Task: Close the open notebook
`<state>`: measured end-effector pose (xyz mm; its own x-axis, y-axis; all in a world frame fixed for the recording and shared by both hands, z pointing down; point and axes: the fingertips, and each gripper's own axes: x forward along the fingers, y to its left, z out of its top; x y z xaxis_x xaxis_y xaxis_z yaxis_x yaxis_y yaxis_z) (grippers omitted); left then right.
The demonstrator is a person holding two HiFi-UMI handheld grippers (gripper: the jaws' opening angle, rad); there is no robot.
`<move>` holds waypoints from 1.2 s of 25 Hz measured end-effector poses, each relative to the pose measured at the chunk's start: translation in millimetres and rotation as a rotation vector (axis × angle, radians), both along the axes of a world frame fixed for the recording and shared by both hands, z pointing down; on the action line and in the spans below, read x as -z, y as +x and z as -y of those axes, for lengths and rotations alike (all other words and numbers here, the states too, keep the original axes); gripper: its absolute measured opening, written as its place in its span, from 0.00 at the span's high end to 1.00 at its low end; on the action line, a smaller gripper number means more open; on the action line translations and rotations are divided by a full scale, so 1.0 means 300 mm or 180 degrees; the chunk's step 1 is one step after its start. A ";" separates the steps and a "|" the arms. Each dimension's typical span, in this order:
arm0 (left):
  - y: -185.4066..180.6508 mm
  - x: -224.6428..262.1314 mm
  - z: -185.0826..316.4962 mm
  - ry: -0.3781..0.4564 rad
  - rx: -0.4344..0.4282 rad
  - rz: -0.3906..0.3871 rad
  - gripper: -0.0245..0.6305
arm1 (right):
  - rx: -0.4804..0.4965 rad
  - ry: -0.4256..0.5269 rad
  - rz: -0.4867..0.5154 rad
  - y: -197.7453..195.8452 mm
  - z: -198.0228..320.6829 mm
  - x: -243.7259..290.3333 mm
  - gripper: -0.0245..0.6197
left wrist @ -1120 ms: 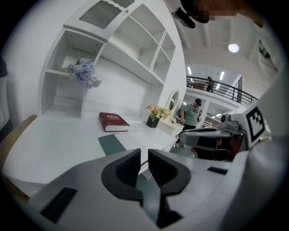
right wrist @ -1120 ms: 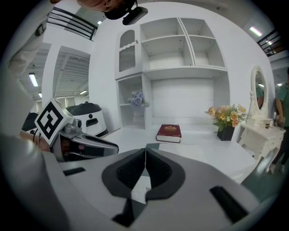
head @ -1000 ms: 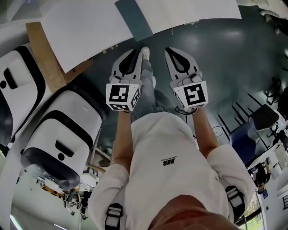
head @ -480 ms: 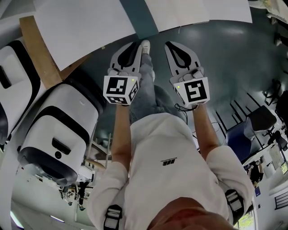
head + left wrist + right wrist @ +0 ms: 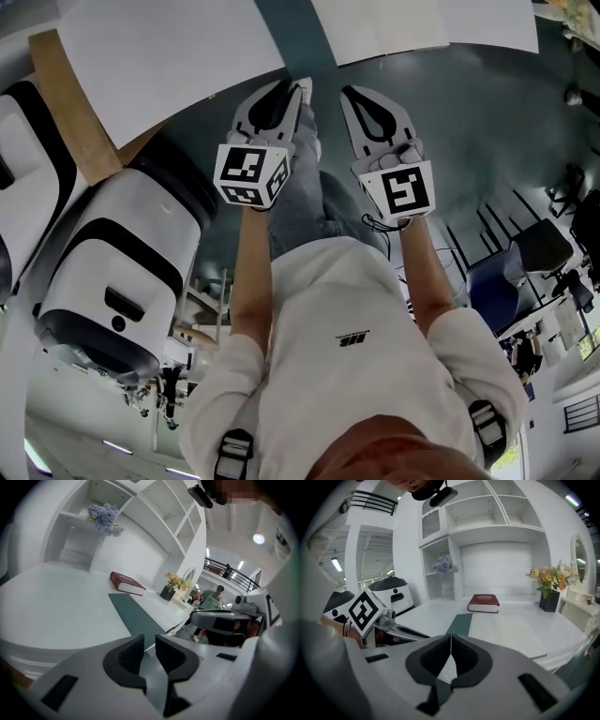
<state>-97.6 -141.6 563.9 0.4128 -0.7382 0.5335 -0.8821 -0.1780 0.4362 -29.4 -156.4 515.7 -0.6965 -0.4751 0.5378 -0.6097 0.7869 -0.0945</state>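
A flat white page (image 5: 506, 630) with a dark teal strip (image 5: 459, 624) along its left side lies on the white table (image 5: 56, 606); in the head view the strip (image 5: 291, 33) and page (image 5: 380, 23) show at the top edge. A closed dark red book (image 5: 483, 603) lies further back on the table, also seen as the red book (image 5: 126, 583). My left gripper (image 5: 298, 86) (image 5: 149, 639) hovers just short of the table edge, jaws a narrow gap apart, empty. My right gripper (image 5: 347, 91) (image 5: 450, 635) is beside it, shut on nothing.
Two white-and-black machines (image 5: 122, 272) stand at my left beside a wooden plank (image 5: 70, 103). A potted bouquet (image 5: 548, 599) sits at the table's right end, purple flowers (image 5: 444, 564) in the wall shelves. Chairs and desks (image 5: 548, 248) are off to my right.
Both grippers have crept slightly forward toward the table edge, and the head view has drifted. Neither gripper has touched anything.
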 end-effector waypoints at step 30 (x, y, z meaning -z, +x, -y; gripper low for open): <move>0.036 -0.132 0.041 -0.0425 -0.0031 -0.0576 0.96 | -0.0109 -0.0076 0.0040 -0.001 0.045 -0.026 0.96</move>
<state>-86.8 -153.8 603.4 0.5175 -0.6615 0.5428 -0.7858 -0.1163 0.6074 -29.6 -170.0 523.5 -0.6869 -0.4858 0.5406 -0.6348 0.7631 -0.1209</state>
